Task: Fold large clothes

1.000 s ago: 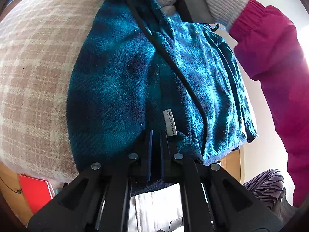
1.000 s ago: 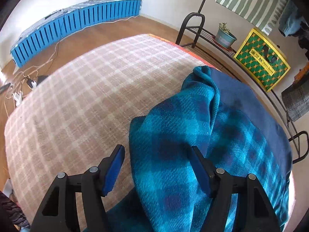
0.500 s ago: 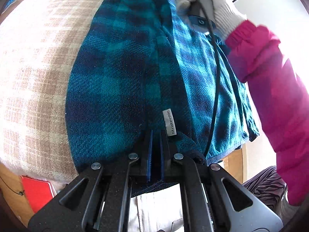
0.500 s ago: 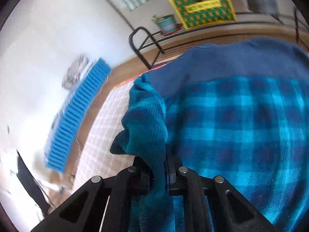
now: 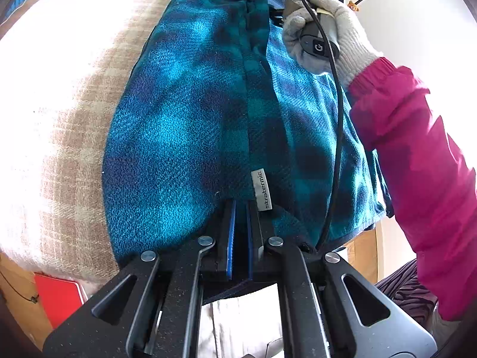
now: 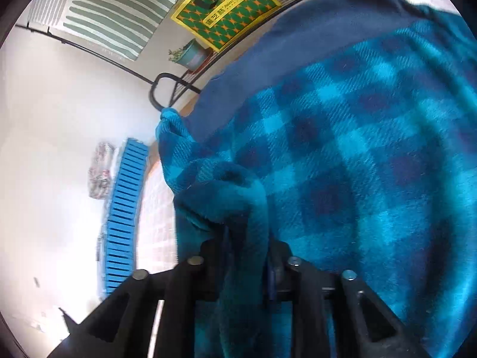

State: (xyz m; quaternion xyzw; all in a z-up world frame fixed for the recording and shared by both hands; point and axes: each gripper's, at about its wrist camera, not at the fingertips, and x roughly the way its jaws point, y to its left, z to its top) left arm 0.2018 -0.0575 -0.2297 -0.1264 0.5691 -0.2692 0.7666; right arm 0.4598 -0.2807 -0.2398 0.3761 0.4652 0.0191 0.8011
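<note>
Left wrist view: we've got the teal plaid fleece garment (image 5: 184,125) spread lengthwise over the checked beige blanket (image 5: 65,125), running from our left gripper (image 5: 240,232) away to the far end, where the gloved right hand (image 5: 325,32) holds the other tool. The fabric looks thick, soft and limp — prob. light for its bulk, not slippery, nothing fragile, but it'll sag and bunch wherever it isn't held, so we judge edges, hems and the seam line are the places to grab, not mid-panel. Here the jaws are pinched nearly together on the near hem, right by the grey brand tag (image 5: 261,189); the cloth's edge sits between the blue pads, the rest of the garment lying ahead of them on the blanket. A black cable (image 5: 337,113) trails across the right half of the fleece — could snag on a fold. Right wrist view: the right gripper (image 6: 246,256) has a thick rolled bunch of the same fleece between its fingers; the jaws have just been opening again after closing, and stand partly apart w/ the fold filling the gap. Pads look pressed on the cloth, so we read it as a grip on the bunch, though a loose one. The rest of the garment spreads to the right of the jaws, its navy lining (image 6: 298,38) showing at the far edge, a clothes rack (image 6: 167,89) beyond.
</note>
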